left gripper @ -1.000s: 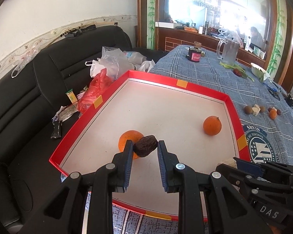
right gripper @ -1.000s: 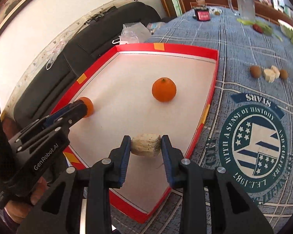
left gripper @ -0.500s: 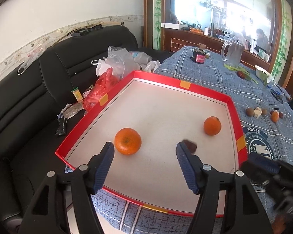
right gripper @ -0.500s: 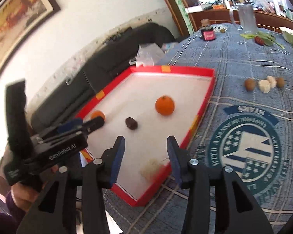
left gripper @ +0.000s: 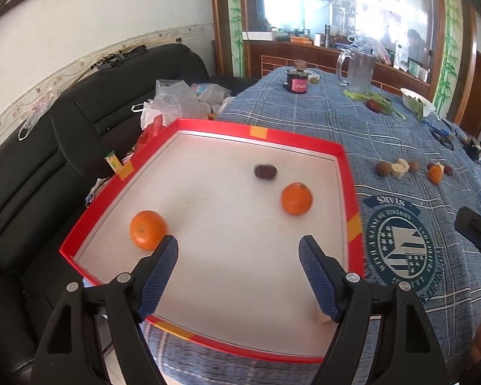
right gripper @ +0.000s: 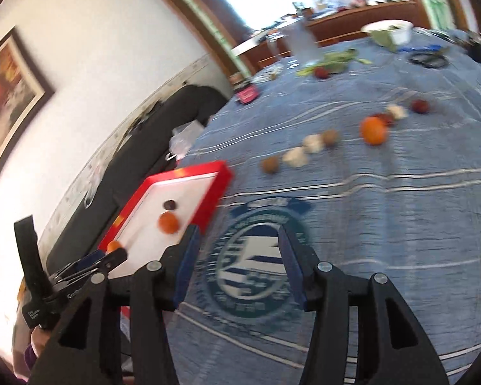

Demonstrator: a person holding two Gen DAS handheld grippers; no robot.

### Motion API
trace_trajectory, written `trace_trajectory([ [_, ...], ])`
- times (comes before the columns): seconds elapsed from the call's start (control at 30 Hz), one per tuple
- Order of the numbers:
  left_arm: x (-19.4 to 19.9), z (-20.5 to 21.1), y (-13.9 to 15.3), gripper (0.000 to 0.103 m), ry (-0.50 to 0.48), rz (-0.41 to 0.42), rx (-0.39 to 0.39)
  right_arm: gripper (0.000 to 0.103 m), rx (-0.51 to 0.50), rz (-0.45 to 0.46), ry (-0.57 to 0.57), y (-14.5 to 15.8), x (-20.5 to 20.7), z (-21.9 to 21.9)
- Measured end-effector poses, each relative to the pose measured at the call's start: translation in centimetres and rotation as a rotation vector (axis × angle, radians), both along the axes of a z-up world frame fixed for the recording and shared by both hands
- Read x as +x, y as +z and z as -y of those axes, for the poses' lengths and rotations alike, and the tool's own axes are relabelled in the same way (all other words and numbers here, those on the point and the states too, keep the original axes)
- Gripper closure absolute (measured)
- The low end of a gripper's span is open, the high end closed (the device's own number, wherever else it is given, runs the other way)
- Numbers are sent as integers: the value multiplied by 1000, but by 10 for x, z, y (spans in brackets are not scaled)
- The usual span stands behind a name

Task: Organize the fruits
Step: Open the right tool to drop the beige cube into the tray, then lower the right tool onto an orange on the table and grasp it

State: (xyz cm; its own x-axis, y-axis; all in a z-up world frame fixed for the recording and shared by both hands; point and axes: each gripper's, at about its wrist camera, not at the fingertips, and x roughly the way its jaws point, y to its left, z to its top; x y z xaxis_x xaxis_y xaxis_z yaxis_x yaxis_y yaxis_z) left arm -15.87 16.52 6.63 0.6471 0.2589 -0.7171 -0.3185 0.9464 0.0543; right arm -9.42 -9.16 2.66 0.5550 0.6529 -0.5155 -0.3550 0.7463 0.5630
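1. The blue plaid table (left gripper: 304,122) carries the red-rimmed tray (left gripper: 349,199) at its near left, beside the black sofa (left gripper: 32,147). The step in hand, as I judge it, is the return trip between drops: both tools are empty and the right one faces the loose fruit.
2. The tray holds 2 oranges, one near left (left gripper: 148,230) and one far right (left gripper: 296,198), plus a dark fruit (left gripper: 265,171) beyond them. A pale piece (left gripper: 322,317) peeks out at the near right corner, half hidden by a finger.
3. The left gripper (left gripper: 239,268) hangs above the tray's near edge, jaws spread wide with nothing between them. 1.0 s ago it pinched the dark fruit, which now lies on the tray floor, farther in.
4. The right gripper (right gripper: 237,264) is also spread wide and empty, above the round emblem (right gripper: 256,263). 1.0 s ago it held the pale piece over the tray; its view has swung right, off the tray.
5. Well beyond it lie an orange (right gripper: 373,130), pale pieces (right gripper: 296,157) and brown fruits (right gripper: 270,164) in a loose row. The next move calls for reaching far, centring 1 fruit and closing.
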Motion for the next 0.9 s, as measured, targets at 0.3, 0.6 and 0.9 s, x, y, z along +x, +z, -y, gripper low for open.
trace_trajectory([
  [0.3,11,26,1,25,-48,-10,11,50,-19,-42,-110,-5,16,53],
  [0.6,15,30,-1,25,-68,-19,-10,50,-120,-55,-157,5,36,55],
  [0.9,17,30,2,25,-94,-5,-21,50,-271,-67,-253,3,90,45],
])
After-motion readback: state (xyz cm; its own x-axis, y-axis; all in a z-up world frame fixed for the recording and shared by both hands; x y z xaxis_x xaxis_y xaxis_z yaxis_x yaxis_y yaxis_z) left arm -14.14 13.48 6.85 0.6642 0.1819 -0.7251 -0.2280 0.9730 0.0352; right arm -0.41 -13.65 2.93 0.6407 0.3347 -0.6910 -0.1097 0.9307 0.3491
